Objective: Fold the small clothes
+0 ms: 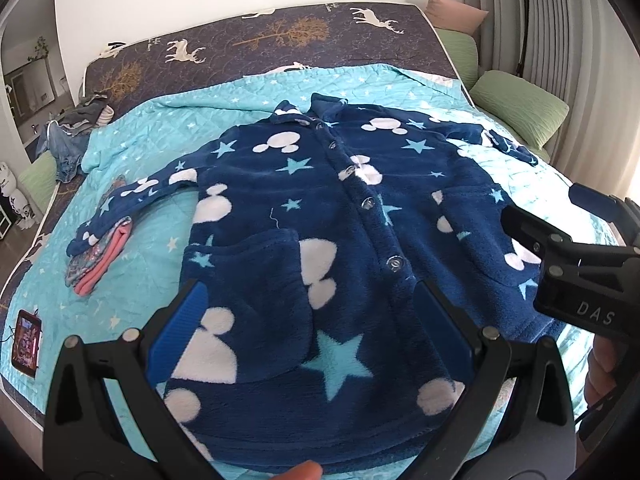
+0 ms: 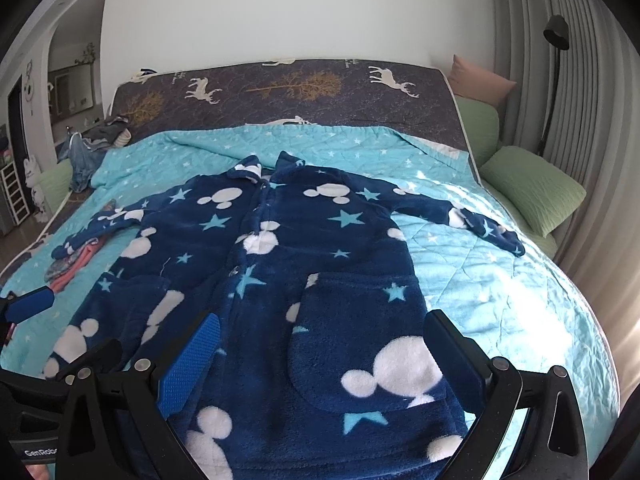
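Fleece robe (image 1: 320,216), navy with white mouse heads and pale stars, lies face up and buttoned on the turquoise quilt (image 2: 500,280), and we hold both tongs over its hem. Its long axis runs straight away from us, hem nearest and collar (image 1: 308,114) farthest, toward the deer-print mattress end (image 1: 280,36). Both sleeves stretch out sideways, so the width crosses our line of reach.

Our left gripper (image 1: 316,332) hangs spread wide above the left pocket, nothing between its blue pads (image 1: 180,320). Our right gripper (image 2: 320,360) is spread likewise over the right pocket, also empty. Neither seems to touch the fleece, though we cannot be sure at the hem.

Each hand is nearer its own side. The left sleeve (image 1: 132,196) lies across a small folded stack (image 1: 96,260), well apart from our left tongs; the right sleeve (image 2: 472,216) lies free on the quilt. We judge the folding not begun, and a sleeve fold inward a likely first move.
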The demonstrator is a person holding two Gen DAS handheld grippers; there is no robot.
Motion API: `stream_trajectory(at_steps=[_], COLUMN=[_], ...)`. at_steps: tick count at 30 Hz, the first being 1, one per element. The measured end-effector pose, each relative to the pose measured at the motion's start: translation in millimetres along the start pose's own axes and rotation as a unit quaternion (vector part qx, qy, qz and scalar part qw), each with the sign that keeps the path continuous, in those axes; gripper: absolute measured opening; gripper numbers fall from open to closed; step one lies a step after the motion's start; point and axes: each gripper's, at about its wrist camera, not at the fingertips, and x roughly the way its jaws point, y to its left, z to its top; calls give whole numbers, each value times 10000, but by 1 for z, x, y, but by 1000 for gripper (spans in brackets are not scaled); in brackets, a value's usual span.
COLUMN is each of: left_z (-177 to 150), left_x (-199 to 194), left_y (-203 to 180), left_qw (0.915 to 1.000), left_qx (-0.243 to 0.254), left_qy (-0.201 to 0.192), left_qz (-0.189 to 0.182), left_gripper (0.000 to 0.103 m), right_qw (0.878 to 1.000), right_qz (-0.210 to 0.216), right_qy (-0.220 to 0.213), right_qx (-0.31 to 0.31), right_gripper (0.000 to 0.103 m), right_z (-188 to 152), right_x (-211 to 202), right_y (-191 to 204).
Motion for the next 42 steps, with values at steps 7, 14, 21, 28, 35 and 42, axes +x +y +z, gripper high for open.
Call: stream_trajectory(at_steps=[7,14,21,28,35,42], left_z=[-1,-2,-4,-5,-6,-8], left_x=[6,2,5,7,5,9], left_y=[4,12,17,23,29,42], left_qw=[9991,9981,9982,9971,9959,9960], left_qx=[-109,-283,-402,-473,-424,-618], left_qy=[133,146,299,310,141,282], left_qz=[378,521,341,502,788,587], left_gripper=[102,102,102,102,102,102], right_qw=[9998,9995,9995,9993,9990,9987], right_qz=[-55,-71,-37,24,68,141], right_qy=[179,287,302,372,403,402], right_qx=[8,74,-22,-86,-167,-268], right_gripper=[103,103,103,103,103,103], right_z=[-1,-4,-5,-6,-4,-2], right_x=[5,9,10,13,16,18], right_y=[1,-2,2,10,20,32])
